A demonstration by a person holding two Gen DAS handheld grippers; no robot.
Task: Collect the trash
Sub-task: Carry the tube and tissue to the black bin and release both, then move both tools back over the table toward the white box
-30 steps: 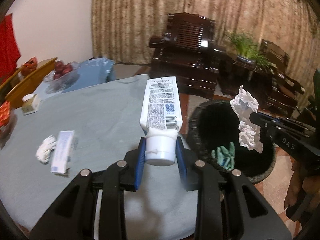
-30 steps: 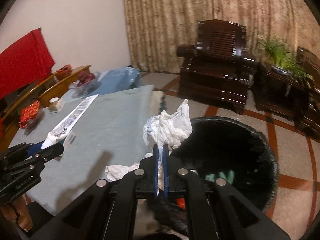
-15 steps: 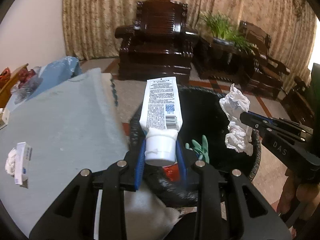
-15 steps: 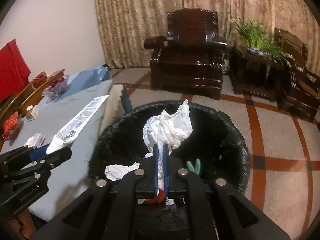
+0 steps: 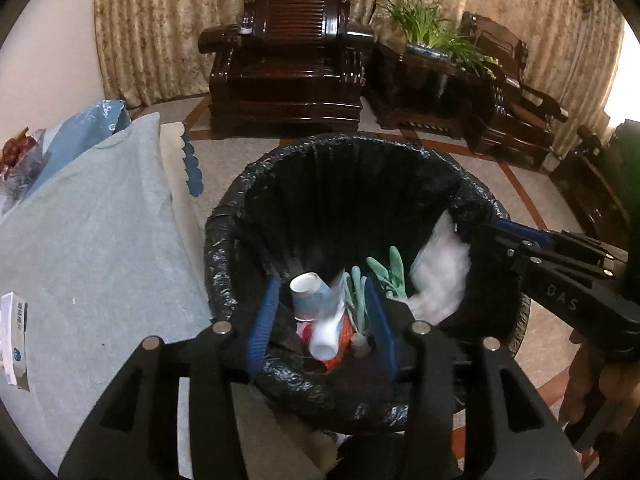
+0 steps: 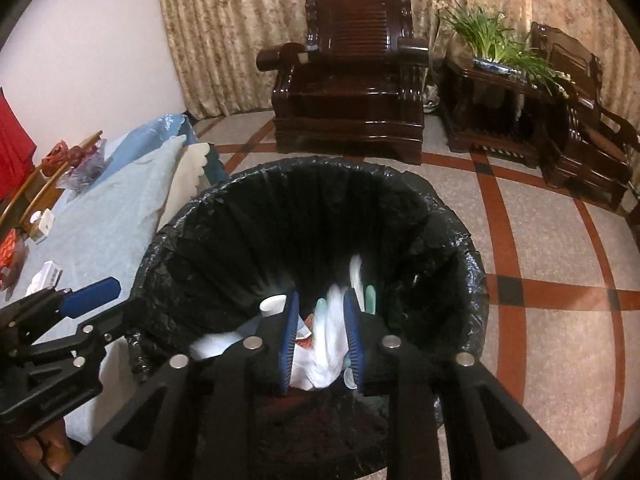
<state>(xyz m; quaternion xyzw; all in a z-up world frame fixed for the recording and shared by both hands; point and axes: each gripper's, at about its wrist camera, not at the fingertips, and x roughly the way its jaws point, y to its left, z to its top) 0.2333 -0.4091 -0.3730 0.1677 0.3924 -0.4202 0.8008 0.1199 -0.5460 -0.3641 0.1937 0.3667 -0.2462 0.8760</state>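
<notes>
Two items remain on the cloth-covered table [image 5: 100,248], a small box [image 5: 12,340] among them, and may be missed. Left gripper [image 5: 322,316], jaws just parted, holds nothing; tube [image 5: 326,338] is seen in the bin [image 5: 224,240]. Right gripper [image 6: 322,336], also just parted, has freed crumpled paper [image 6: 328,344], which could snag on a pad.

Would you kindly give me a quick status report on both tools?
Both tools over bin, jaws just opened. Tube and tissue dropping in. Nothing blocking.

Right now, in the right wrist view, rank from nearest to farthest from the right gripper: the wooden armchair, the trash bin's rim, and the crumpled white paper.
1. Crumpled white paper, between the open jaws of the right gripper, dropping into the bin.
2. Trash bin far rim, just beyond.
3. Wooden armchair, across the floor by the curtain.
</notes>
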